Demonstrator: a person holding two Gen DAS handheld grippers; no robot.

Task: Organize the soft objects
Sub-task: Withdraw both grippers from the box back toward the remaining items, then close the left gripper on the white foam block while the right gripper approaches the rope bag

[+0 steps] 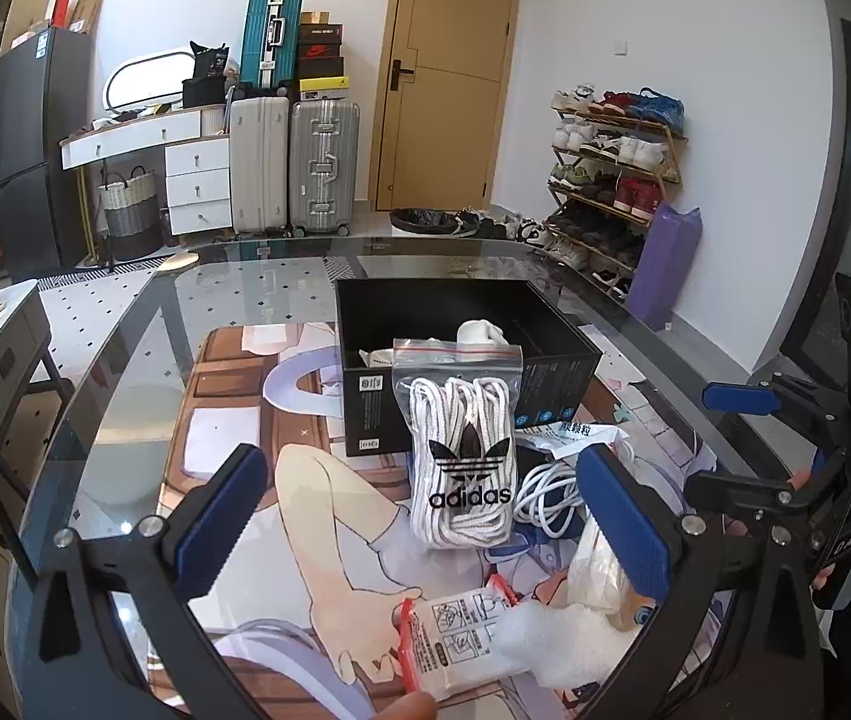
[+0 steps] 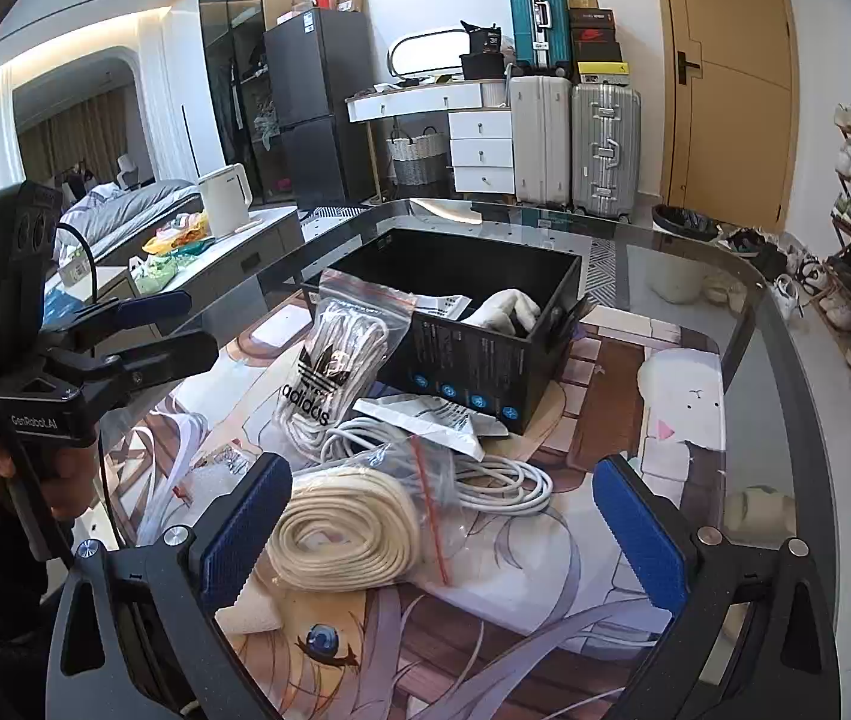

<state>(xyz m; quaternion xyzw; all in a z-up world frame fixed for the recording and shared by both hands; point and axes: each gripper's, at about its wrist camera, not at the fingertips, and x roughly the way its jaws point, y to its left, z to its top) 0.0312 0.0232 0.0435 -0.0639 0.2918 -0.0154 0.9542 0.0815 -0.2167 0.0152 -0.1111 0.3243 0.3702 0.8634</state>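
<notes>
Two grippers, both with jaws spread and nothing held: left gripper (image 1: 419, 531), right gripper (image 2: 443, 519). Adidas lace bag (image 1: 462, 450) leans against the near wall of the black box (image 1: 557, 381), just beyond the left jaws. Cream lace bag (image 2: 353, 525) lies between the right jaws. Both judged light, limp, slippery-filmed; grip across the bundled middle, not the loose edge.

Two close wrist views—left-side, right-side—sharing black box (image 1: 467, 360) (image 2: 455, 324).
</notes>
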